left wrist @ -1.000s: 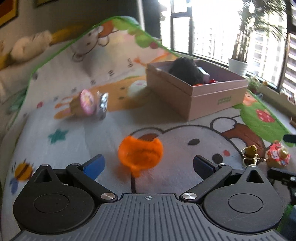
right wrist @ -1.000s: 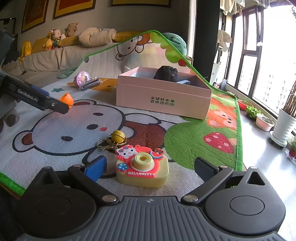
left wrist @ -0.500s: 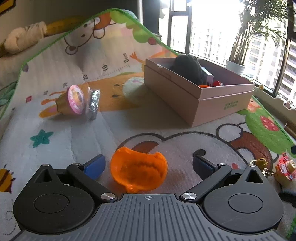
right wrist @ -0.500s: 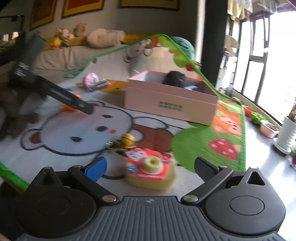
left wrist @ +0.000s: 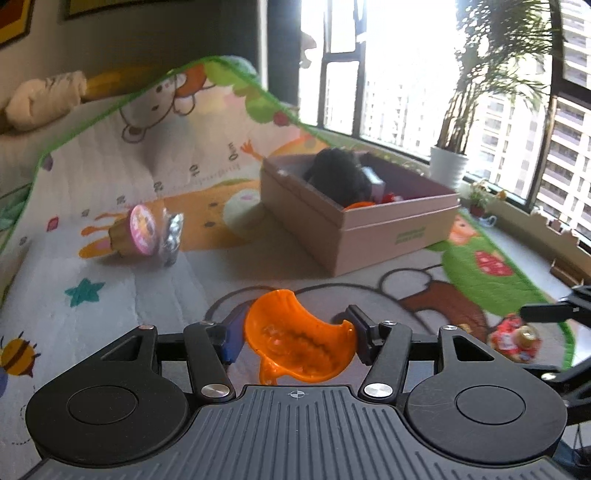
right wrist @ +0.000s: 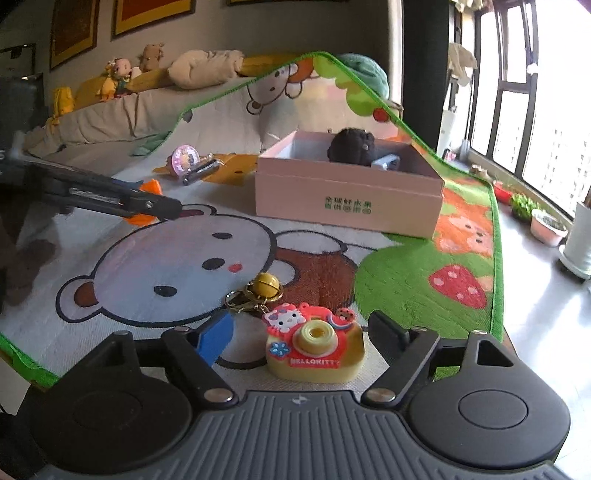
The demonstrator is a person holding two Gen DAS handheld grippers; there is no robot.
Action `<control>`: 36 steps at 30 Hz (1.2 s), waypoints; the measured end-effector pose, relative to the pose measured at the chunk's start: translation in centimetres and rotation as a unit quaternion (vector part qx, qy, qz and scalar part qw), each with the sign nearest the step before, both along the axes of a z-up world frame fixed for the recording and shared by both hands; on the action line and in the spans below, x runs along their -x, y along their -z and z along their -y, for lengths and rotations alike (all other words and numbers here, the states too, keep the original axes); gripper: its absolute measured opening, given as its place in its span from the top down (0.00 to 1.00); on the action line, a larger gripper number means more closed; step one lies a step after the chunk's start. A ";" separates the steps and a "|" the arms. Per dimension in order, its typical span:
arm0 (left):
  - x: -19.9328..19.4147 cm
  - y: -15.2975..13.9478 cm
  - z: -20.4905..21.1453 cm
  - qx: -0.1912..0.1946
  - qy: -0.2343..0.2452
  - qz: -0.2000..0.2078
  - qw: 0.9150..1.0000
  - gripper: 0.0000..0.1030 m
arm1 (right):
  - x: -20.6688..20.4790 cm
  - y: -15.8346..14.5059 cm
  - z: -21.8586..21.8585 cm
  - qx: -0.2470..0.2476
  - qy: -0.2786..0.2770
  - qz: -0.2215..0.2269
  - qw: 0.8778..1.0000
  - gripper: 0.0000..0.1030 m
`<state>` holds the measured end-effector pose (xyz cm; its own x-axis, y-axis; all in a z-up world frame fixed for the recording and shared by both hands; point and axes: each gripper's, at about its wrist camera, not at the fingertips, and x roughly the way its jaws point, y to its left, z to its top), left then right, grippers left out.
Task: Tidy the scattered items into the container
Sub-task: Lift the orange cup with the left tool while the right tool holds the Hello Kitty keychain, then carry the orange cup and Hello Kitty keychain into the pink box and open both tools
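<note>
Orange scoop [left wrist: 299,345] sits clamped in our left gripper [left wrist: 295,332] above the mat [left wrist: 110,325]; our right gripper [right wrist: 299,332], closing but not touching, straddles the toy camera [right wrist: 314,347] short of the pink box [right wrist: 347,199].

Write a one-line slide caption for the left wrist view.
Left tongs shut on an orange plastic scoop-shaped toy above the cartoon play mat, pink cardboard box beyond.

I am working in a home living room, high in an apartment block. A cartoon bear play mat [right wrist: 184,258] covers the floor and runs up over a sofa [right wrist: 110,114] lined with plush toys [right wrist: 118,74]. Framed pictures [right wrist: 151,14] hang above, potted plants [left wrist: 448,166] stand by tall windows [left wrist: 406,74] facing tower blocks.
</note>
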<state>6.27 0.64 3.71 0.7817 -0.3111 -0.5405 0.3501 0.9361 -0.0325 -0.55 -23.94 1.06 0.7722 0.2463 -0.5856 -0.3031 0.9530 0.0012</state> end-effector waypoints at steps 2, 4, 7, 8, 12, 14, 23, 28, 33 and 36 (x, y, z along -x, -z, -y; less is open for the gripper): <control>0.6 -0.5 0.5 0.001 0.009 0.009 1.000 0.40 | -0.3 0.0 0.2 -0.008 0.002 -0.013 1.000 0.34; 1.0 -1.1 1.0 0.002 0.016 0.017 1.000 0.40 | -0.4 -0.1 0.4 -0.007 0.004 -0.018 1.000 0.42; 1.3 -1.8 2.0 -0.003 0.025 0.027 0.999 0.40 | -0.4 -0.9 1.2 -0.017 0.007 -0.016 1.000 0.42; 1.3 -2.1 2.3 -0.005 0.029 0.032 0.999 0.40 | -0.3 -1.4 1.6 -0.016 0.008 -0.010 1.000 0.42; 0.2 -3.6 4.2 -0.019 0.051 0.055 0.997 0.40 | -0.8 -4.3 3.3 -0.018 0.017 0.025 0.999 0.42; -1.1 -4.6 5.5 -0.028 0.062 0.073 0.995 0.40 | -1.6 -6.4 4.2 -0.027 0.022 0.052 0.998 0.42; -10.4 -8.9 9.7 -0.014 0.078 0.156 0.985 0.04 | -11.3 -15.5 5.4 -0.090 0.038 0.145 0.985 0.40; -14.2 -6.8 8.2 0.016 0.035 0.074 0.996 0.01 | -15.8 -14.5 5.6 -0.105 0.069 0.112 0.986 0.25; -11.7 -2.3 4.4 -0.007 -0.031 0.000 0.999 0.00 | -16.4 -11.5 6.2 -0.102 0.086 0.084 0.988 0.19; -9.8 -0.1 1.4 -0.021 -0.074 -0.026 0.997 0.00 | -17.0 -10.3 5.1 -0.097 0.082 0.054 0.990 0.18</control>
<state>16.03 -0.73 3.86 0.7878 -0.1710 -0.5918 0.2078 0.9781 -0.0059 16.49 -28.99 11.39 0.8667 0.2115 -0.4518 -0.1517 0.9745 0.1652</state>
